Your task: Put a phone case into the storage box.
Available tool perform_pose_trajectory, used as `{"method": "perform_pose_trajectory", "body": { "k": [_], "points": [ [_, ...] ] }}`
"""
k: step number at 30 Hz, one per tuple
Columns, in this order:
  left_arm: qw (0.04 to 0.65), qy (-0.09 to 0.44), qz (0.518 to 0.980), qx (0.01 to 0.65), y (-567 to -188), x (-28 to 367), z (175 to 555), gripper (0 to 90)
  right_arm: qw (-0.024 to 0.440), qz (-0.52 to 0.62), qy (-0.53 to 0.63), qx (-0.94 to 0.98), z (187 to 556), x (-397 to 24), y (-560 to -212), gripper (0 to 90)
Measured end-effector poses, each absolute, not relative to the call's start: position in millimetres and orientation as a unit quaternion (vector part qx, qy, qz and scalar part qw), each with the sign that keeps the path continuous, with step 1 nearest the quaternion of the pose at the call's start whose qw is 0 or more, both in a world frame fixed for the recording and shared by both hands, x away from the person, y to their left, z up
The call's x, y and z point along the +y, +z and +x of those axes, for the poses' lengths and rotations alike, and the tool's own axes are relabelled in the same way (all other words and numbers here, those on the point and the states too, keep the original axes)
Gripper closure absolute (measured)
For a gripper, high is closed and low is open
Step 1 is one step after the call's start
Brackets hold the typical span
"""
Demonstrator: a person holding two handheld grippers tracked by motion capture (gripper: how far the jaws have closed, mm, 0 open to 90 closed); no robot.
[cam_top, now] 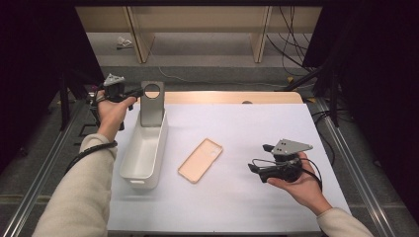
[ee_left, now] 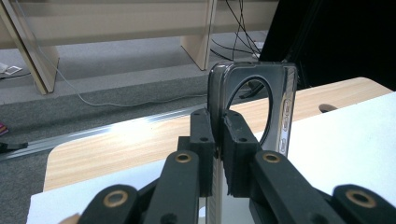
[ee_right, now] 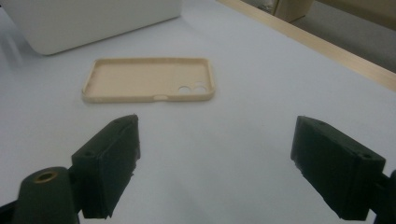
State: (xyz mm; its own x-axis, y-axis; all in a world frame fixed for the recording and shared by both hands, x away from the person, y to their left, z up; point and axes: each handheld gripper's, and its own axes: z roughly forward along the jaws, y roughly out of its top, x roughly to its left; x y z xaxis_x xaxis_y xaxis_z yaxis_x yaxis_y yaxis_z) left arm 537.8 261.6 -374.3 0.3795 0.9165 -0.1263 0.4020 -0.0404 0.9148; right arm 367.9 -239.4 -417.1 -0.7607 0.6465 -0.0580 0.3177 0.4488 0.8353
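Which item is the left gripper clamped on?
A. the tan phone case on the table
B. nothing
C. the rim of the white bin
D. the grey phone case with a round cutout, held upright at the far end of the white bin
D: the left gripper pinches the grey phone case edge, which stands upright at the white bin.

No text, label, brand, number or sign can be read in any of the views. The grey phone case (ee_left: 261, 107) held upright in the left gripper (ee_left: 217, 140) bears only small side buttons without legible marks, and the beige phone case (ee_right: 149, 79) lying on the white table cover (cam_top: 257, 128) is plain inside. The white bin (cam_top: 143, 153) and the right gripper (ee_right: 215, 168) also carry no lettering that can be made out.
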Motion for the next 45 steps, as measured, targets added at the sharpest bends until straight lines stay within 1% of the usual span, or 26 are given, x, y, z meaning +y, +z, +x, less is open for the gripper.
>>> {"method": "perform_pose_trajectory", "body": {
  "k": [24, 45],
  "points": [
    [0.477, 0.256, 0.670, 0.508, -392, 266, 541, 82.6, 0.188, 0.289, 0.438, 0.830, 368, -239, -417, 16.4],
    [0.447, 0.265, 0.687, 0.508, -397, 268, 543, 82.0, 0.186, 0.288, 0.438, 0.831, 368, -239, -417, 16.4]
  ]
}}
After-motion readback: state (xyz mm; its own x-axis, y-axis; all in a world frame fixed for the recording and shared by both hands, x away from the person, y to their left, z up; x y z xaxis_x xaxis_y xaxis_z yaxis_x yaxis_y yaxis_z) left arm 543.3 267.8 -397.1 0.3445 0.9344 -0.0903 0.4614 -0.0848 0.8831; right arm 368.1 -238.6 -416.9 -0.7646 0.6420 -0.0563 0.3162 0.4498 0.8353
